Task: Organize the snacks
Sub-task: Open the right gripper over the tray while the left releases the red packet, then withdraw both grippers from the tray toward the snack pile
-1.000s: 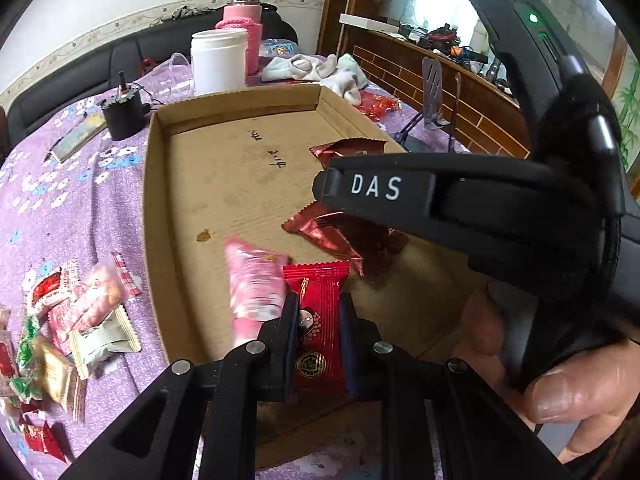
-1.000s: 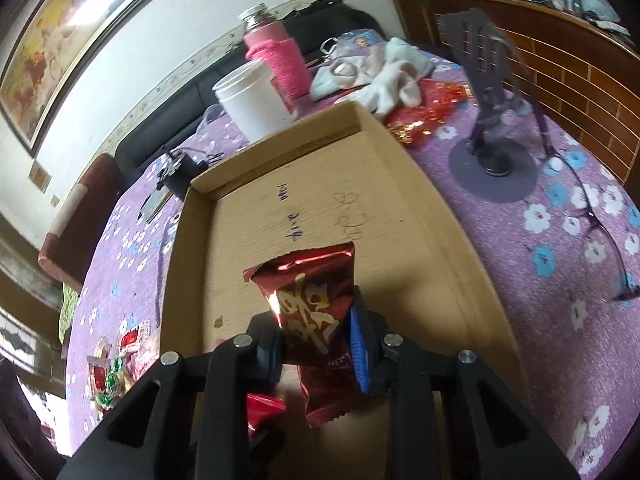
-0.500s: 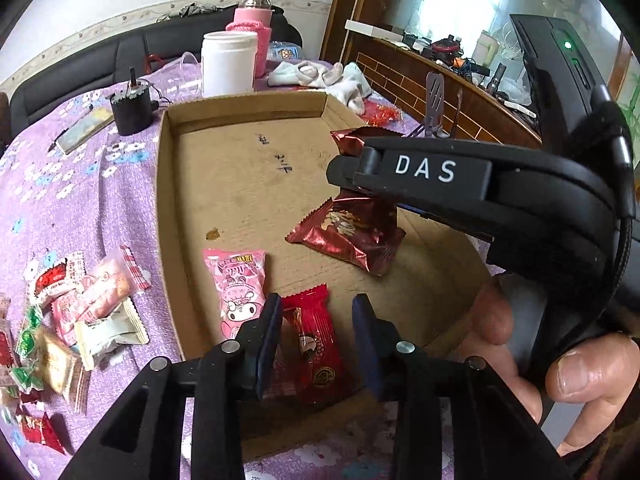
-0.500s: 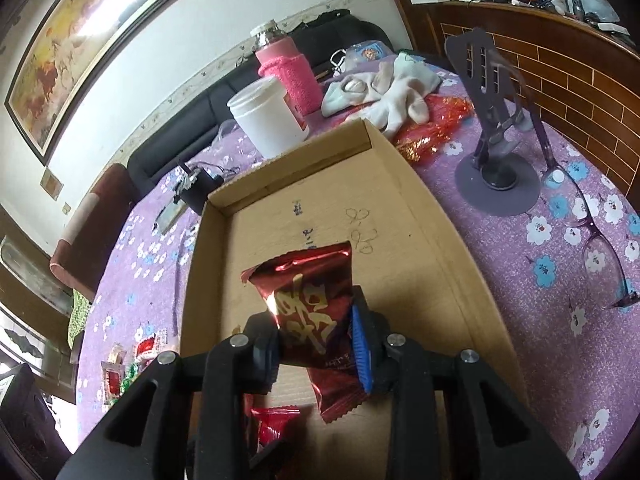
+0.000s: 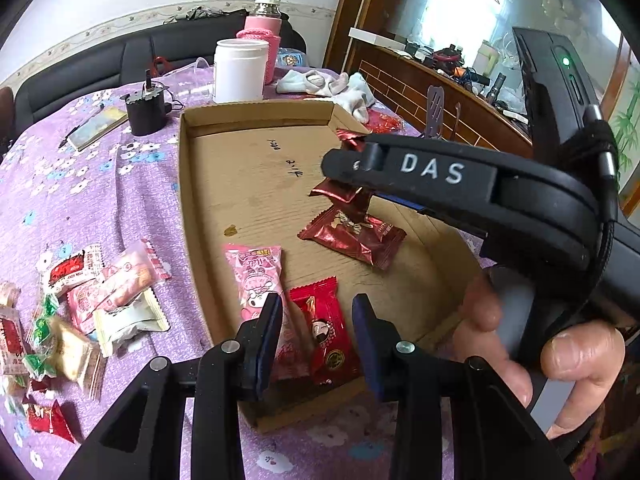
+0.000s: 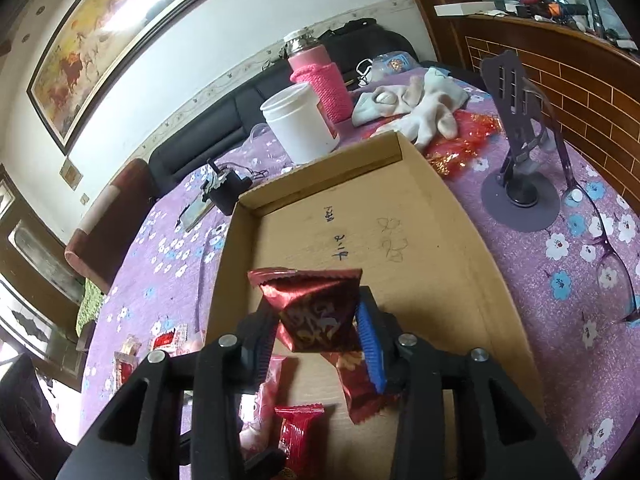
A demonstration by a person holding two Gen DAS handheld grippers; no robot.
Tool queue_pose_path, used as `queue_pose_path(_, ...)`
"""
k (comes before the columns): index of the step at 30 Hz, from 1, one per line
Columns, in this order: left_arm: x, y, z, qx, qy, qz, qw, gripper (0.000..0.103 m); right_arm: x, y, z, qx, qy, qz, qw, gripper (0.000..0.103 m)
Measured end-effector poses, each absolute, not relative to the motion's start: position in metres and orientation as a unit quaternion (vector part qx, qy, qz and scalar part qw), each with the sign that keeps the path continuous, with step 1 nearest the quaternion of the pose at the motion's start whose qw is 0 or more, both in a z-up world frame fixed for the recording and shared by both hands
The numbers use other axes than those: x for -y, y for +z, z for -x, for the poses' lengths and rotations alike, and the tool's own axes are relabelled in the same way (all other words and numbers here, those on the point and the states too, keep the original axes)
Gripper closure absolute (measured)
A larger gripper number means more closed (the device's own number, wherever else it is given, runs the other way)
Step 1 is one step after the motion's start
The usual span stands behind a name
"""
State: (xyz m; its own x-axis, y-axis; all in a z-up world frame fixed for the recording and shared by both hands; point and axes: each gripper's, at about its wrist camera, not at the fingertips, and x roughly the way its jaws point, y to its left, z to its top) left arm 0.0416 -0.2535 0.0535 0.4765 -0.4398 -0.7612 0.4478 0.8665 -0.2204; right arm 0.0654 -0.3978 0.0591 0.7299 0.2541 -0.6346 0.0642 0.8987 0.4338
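Right wrist view: right gripper (image 6: pixel 318 336), jaws just loosening, around a dark red packet (image 6: pixel 316 312).
Left gripper (image 5: pixel 314 336) stands released over a red candy (image 5: pixel 326 340) in the cardboard tray (image 5: pixel 188 200).

Seen from above the right gripper (image 6: pixel 318 330), whose jaws have just been opening around a dark red foil snack packet (image 6: pixel 316 308) tilted between the pads. Below lies a shallow cardboard tray (image 6: pixel 424 208) on a purple floral tablecloth (image 6: pixel 560 280). In the tray, near the camera: 1 more dark red packet (image 6: pixel 356 384), 1 bright red candy (image 6: pixel 300 436).
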Motion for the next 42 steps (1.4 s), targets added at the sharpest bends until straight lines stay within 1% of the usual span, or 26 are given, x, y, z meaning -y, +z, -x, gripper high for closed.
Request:
queue_pose_path(5, 0.248, 0.056, -0.039, -0.439, -0.258, -0.002, 0.861, 0.066, 0.39, 0.06, -0.066, -0.368, 0.053, -0.197, 0.907, 0.065)
queue_pose_path(7, 0.245, 0.056, -0.038, -0.438, -0.257, 0.0, 0.861, 0.066, 0.381, 0.058, -0.068, -0.378, 0.039, -0.161, 0.911, 0.059)
queue_pose_path(8, 0.244, 0.057, -0.038, -0.438, -0.257, 0.001, 0.862, 0.066, 0.375, 0.055, -0.071, -0.39, 0.025, -0.135, 0.91, 0.05)
queue_pose_path(9, 0.243, 0.057, -0.037, -0.437, -0.257, 0.001, 0.862, 0.066, 0.372, 0.053, -0.071, -0.398, 0.014, -0.119, 0.91, 0.047)
queue_pose_path(11, 0.239, 0.058, -0.035, -0.435, -0.256, 0.001, 0.863, 0.066, 0.373, 0.053, -0.07, -0.396, 0.005, -0.118, 0.911, 0.047)
queue_pose_path(14, 0.233, 0.06, -0.032, -0.432, -0.256, 0.005, 0.865, 0.066, 0.385, 0.066, -0.06, -0.357, 0.037, -0.167, 0.918, 0.047)
queue_pose_path(16, 0.228, 0.061, -0.03, -0.43, -0.254, 0.006, 0.867, 0.066, 0.387, 0.072, -0.055, -0.338, 0.028, -0.166, 0.926, 0.047)
queue_pose_path(22, 0.21, 0.066, -0.023, -0.422, -0.249, 0.014, 0.872, 0.066, 0.382, 0.073, -0.052, -0.33, 0.053, -0.175, 0.926, 0.047)
queue_pose_path(30, 0.169, 0.068, -0.007, -0.412, -0.228, 0.015, 0.882, 0.066, 0.359, 0.081, -0.043, -0.313, 0.096, -0.144, 0.934, 0.047)
queue_pose_path(38, 0.093, 0.06, 0.014, -0.412, -0.182, 0.031, 0.893, 0.065, 0.331, 0.08, -0.037, -0.317, 0.144, -0.115, 0.93, 0.047)
queue_pose_path(42, 0.062, 0.048, 0.018, -0.421, -0.155, 0.017, 0.894, 0.065, 0.318, 0.079, -0.032, -0.321, 0.166, -0.105, 0.926, 0.047)
